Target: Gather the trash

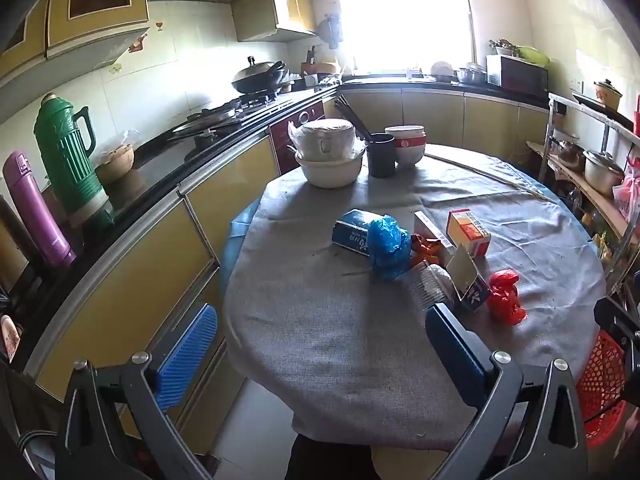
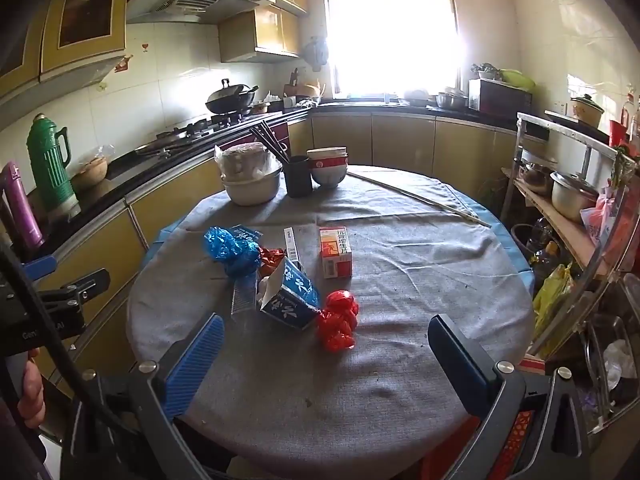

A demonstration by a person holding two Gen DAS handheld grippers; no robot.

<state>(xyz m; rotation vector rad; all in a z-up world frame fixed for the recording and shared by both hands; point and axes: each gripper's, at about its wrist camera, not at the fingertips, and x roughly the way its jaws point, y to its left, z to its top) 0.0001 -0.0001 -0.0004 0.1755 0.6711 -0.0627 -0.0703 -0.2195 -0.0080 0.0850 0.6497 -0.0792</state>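
The trash lies in a loose cluster near the middle of the round table, on its grey cloth; all of it looks light, and most of it should give under a squeeze; the crumpled red bag nearest the right gripper is soft film, likely slippery, so I would pinch it across its bulk rather than at a loose edge; the same goes for the blue bag further left, which rests against a blue-and-white packet. The opened blue carton is thin card, stiff enough to hold by a side wall but easy to crush, and it touches the red bag, so lifting one may drag the other; the orange-and-white box stands a little apart, rigid and square, best taken across its narrow faces; a ribbed clear plastic piece and some orange-red wrappers lie tucked between the bags, small and fiddly. Both claws are spread wide and hold nothing; the left gripper hangs over the near edge of the table, the right one likewise, each short of the pile. A red mesh basket shows below the table's right edge in the left wrist view, probably the bin, though I cannot be sure. The stacked bowls, dark cup and chopsticks at the far side look like dishes, not trash.
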